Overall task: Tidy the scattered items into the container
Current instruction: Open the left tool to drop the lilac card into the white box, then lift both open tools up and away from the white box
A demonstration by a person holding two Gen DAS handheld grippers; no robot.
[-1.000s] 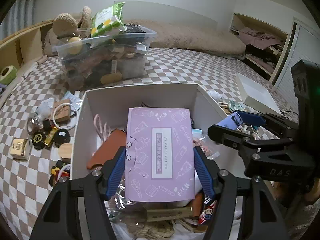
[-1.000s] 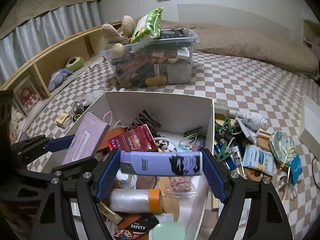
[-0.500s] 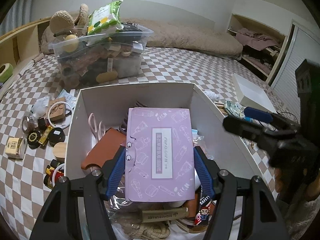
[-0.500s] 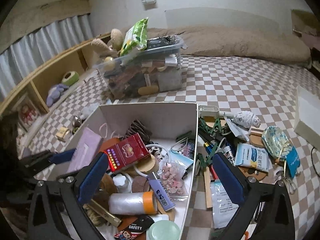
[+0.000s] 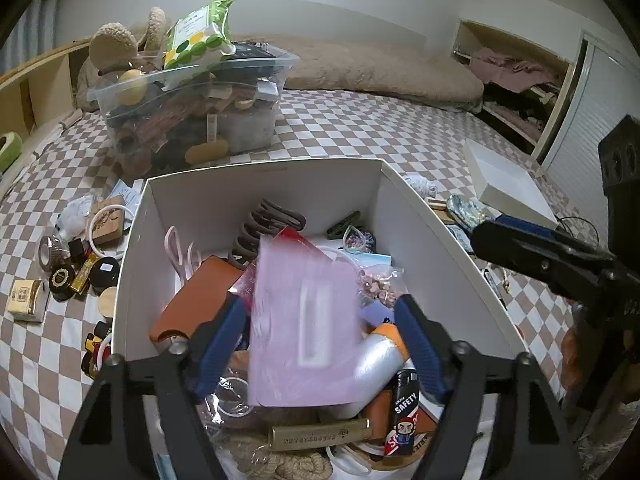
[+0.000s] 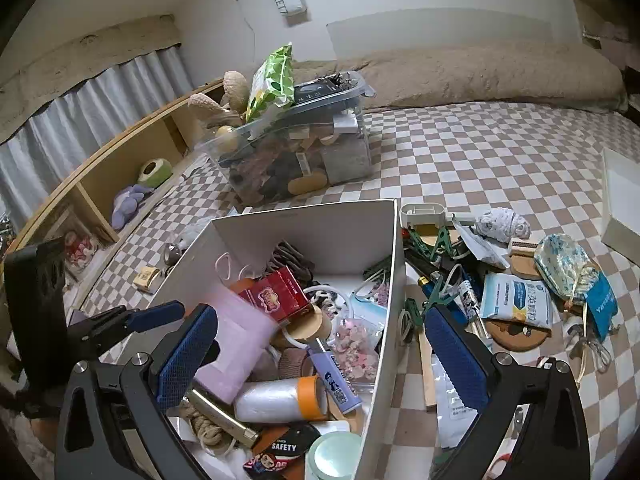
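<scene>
My white cardboard box (image 6: 320, 224) on the checked bed (image 6: 480, 160) is already heaped, the pink flat packet (image 5: 304, 320) dropping in from my opening left claw (image 5: 320, 344), my right claw (image 6: 320, 356) gaping empty, clutter left either side.

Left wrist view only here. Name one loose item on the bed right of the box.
Observer: A blue-and-white packet lies flat there, clear of the box.
Operator: Report the right claw.
Observer: The right claw is wide open and empty, hanging over the box's right wall.
Operator: Tell me what sits in the box's near right corner.
Observer: A round mint lid, just inside that wall.
</scene>
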